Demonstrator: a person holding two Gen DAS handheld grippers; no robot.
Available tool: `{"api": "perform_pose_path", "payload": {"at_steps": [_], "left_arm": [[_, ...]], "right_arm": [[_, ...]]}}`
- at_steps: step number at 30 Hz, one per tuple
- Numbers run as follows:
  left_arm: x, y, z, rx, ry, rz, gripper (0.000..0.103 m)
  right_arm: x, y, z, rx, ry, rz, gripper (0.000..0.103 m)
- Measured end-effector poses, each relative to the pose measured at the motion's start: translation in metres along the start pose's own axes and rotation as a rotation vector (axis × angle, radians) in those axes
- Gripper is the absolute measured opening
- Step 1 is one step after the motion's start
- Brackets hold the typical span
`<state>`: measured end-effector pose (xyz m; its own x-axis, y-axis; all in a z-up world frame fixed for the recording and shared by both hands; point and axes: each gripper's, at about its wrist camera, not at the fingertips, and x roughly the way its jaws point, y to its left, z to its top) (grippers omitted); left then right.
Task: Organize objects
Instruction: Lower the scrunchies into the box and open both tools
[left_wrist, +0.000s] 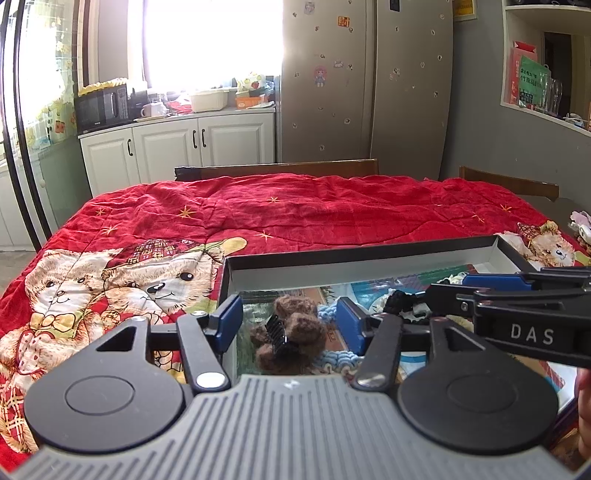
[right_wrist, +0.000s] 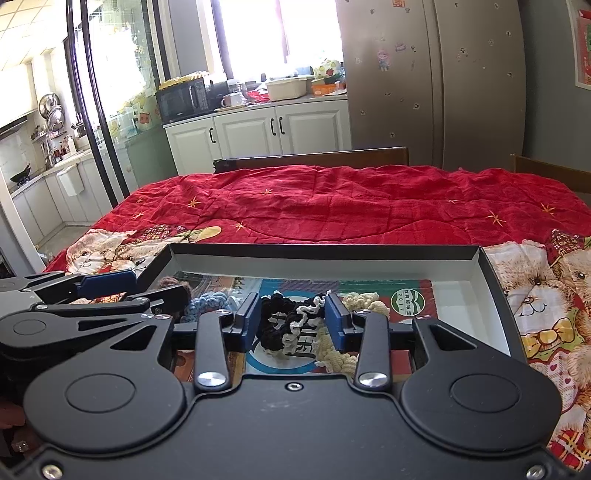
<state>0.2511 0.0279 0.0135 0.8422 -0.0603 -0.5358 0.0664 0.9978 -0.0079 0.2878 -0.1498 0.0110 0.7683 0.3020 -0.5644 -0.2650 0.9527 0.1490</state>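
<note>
**A:** Over a red quilt (left_wrist: 295, 214) printed with teddy bears, what are the two grippers doing?

**B:** Both hang over a shallow black box (right_wrist: 332, 248) that lies on the quilt. The left gripper (left_wrist: 291, 321) has its blue pads spread wide. Between them, touching neither, lies a brown woolly hair clip (left_wrist: 286, 332) on the box floor.

**A:** So nothing is held on the left?

**B:** Nothing. The clip rests in the box, free of the pads.

**A:** And the right gripper (right_wrist: 291, 321)?

**B:** Its pads stand partly apart around a black and white crochet piece (right_wrist: 291, 321). I cannot tell whether the pads press on the yarn or only flank it. The piece lies in the box, beside a cream crochet piece (right_wrist: 340, 354) and near a blue one (right_wrist: 207, 302).

**A:** Which step is this, do you think?

**B:** It looks like the letting-go step: items set down in the box, jaws coming off them. Several pieces are already inside, so the sorting seems well along.

**A:** What does the next move call for?

**B:** Probably lifting both grippers straight up, clear of the yarn so no loop snags a pad. The two grippers are close together, so they should part without knocking each other.
</note>
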Motion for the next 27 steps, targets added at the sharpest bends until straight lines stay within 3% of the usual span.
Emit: {"api": "perform_pose_path", "payload": {"at_steps": [15,27], "left_arm": [[-0.026,-0.002,0.0,0.013,-0.033,0.005,0.076],[-0.073,-0.002,0.005,0.009,-0.095,-0.014,0.079]], "right_arm": [[-0.026,0.001,0.004,-0.012,-0.042,-0.012,0.042],[-0.064,0.002,0.007,-0.036,-0.082,-0.013,0.042]]}}
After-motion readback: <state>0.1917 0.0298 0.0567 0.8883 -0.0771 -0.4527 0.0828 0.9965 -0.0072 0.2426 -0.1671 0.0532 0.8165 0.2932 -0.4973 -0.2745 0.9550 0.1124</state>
